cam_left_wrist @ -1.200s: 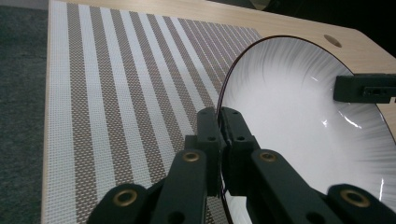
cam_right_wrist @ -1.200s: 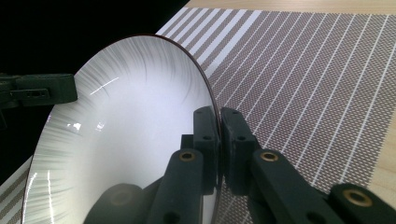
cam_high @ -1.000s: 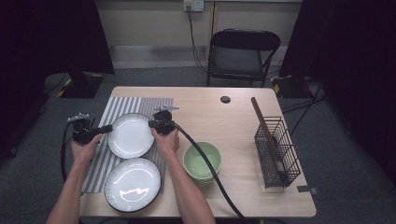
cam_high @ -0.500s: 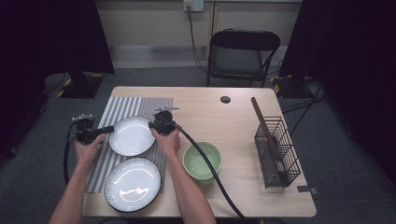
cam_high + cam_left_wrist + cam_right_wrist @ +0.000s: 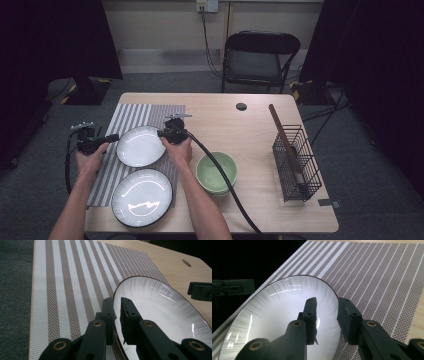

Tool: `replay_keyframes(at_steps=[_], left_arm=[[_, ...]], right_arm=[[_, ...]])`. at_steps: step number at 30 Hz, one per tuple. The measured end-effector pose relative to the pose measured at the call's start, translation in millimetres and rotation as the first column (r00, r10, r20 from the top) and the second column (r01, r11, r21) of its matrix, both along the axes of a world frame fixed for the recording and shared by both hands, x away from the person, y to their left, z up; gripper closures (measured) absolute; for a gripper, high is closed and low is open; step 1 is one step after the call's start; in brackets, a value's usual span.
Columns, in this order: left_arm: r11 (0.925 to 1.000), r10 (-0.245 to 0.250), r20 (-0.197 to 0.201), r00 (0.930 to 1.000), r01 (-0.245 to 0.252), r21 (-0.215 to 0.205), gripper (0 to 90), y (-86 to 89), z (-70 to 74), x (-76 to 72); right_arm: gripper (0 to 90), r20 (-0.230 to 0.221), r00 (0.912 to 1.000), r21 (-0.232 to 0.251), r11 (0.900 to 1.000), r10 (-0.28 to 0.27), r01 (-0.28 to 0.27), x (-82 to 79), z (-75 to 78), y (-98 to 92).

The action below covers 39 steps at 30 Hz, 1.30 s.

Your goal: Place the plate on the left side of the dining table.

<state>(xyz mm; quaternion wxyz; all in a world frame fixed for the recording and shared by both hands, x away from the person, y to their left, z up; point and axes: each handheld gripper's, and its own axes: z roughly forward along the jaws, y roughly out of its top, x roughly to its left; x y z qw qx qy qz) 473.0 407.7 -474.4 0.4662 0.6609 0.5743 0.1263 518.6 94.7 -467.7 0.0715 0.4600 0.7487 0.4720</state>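
Plate (image 5: 141,146): sat on the striped mat (image 5: 135,112), beyond a second, larger plate (image 5: 142,197) on the same mat. Could not be judged as fully flat or slightly raised.

Was straddled at its left rim by the left gripper (image 5: 114,137), with one jaw above the rim and one outside it. Seen in the left gripper view (image 5: 116,302) with jaws at a narrow gap, just opened further, rim between them, no firm clamp visible.

Was straddled at its right rim by the right gripper (image 5: 161,134). Seen in the right gripper view (image 5: 327,301) with jaws at a wider gap, recently opened, rim between them, pads clear of it.

Was flanked to the right by a green bowl (image 5: 216,172) on the bare table (image 5: 240,125), well apart from a wire rack (image 5: 296,162).
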Motion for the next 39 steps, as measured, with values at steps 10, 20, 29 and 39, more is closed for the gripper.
replay_keyframes(at_steps=[10, 20, 29, 39], left_arm=[[0.9991, -0.040, 0.030, 0.9987, 0.041, -0.008, 75.1, -4.0, 15.9, -12.7], [0.9962, -0.086, 0.100, 0.9912, 0.085, 0.018, 65.7, -17.0, 42.6, -33.2], [0.9927, -0.116, 0.121, 0.9859, 0.111, 0.048, 59.5, -30.7, 58.1, -48.9], [0.9874, -0.149, 0.123, 0.9811, 0.141, 0.071, 50.8, -38.2, 52.2, -66.9]], right_arm=[[66.0, 0.009, 0.9999, 0.003, 1.000, 0.015, -0.015, -5.4, 4.8, -1.1], [62.3, 0.036, 0.9993, 0.034, 0.999, 0.012, -0.013, -12.1, 28.0, -2.5], [62.1, 0.092, 0.9953, 0.060, 0.998, 0.029, -0.035, -20.3, 58.7, -8.6], [55.5, 0.110, 0.9914, 0.047, 0.996, 0.072, -0.077, -22.9, 80.1, -32.1]])
